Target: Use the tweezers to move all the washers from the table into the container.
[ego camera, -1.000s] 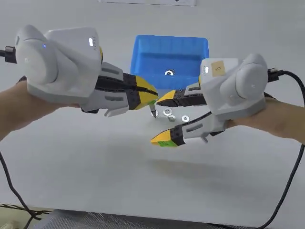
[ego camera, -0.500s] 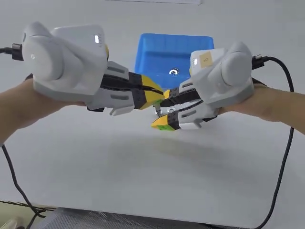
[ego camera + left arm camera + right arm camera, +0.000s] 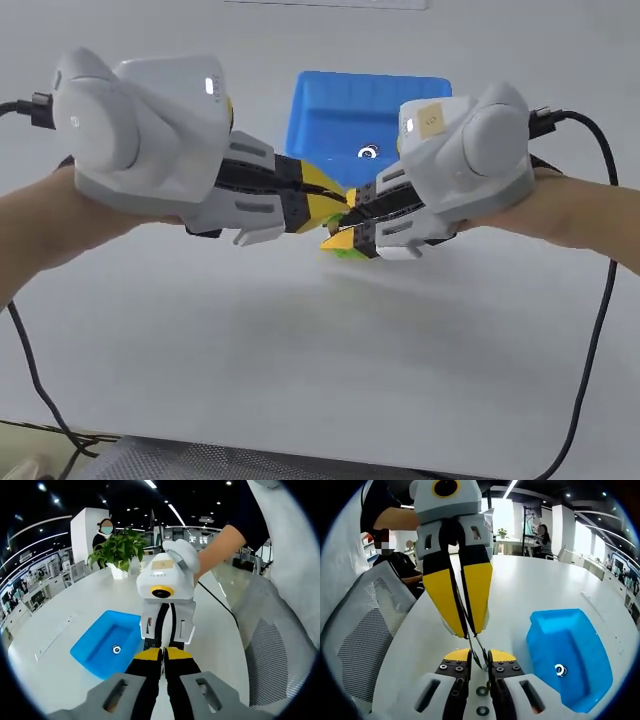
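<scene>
The left gripper [image 3: 335,198] and the right gripper [image 3: 345,222] meet tip to tip over the white table [image 3: 330,350], just in front of the near wall of the blue container [image 3: 330,110]. In the right gripper view, the left gripper's yellow jaws are clamped together on the tweezers [image 3: 474,647]. The tweezers' thin metal legs run down from those jaws toward the table beside the container. The right gripper's jaws are drawn in on the tweezers' lower end, with only a narrow slot between them where the legs pass. Two washers lie flat on the table outside the container, near its wall but apart from it. One washer [image 3: 481,691] sits just under the tweezers' tips, and the second washer [image 3: 482,710] is right beside it, on the side away from the tips. A third washer [image 3: 368,152] rests on the container's floor, near its middle.
</scene>
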A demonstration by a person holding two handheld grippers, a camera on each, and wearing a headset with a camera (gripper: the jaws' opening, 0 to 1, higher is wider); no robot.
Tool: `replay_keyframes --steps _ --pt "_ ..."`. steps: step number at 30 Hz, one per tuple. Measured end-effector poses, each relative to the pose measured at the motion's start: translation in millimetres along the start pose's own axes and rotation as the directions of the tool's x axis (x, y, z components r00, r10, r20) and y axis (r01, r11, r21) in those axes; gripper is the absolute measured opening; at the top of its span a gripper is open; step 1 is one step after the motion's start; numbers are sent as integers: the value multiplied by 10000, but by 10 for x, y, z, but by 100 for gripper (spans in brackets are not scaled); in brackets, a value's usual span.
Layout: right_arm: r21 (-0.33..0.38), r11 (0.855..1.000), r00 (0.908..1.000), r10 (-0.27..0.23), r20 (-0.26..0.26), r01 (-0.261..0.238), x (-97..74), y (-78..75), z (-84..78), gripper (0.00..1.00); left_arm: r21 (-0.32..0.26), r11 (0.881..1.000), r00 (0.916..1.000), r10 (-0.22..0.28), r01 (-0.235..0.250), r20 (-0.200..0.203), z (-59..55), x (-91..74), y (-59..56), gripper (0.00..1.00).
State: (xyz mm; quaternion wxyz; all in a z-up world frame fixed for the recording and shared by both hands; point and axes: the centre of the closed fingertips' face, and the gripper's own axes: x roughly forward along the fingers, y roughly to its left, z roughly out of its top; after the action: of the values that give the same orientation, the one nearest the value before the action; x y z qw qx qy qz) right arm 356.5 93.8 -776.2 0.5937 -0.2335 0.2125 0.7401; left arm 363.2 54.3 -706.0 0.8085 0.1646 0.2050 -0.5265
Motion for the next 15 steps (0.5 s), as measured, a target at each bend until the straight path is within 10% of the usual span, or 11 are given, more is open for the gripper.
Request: replay_keyframes --steps 15 --pt "-508 9987 10000 -67 -55 64 6 1 -27 10 24 10000 9999 80 -80 -148 -18 -4 35 6"
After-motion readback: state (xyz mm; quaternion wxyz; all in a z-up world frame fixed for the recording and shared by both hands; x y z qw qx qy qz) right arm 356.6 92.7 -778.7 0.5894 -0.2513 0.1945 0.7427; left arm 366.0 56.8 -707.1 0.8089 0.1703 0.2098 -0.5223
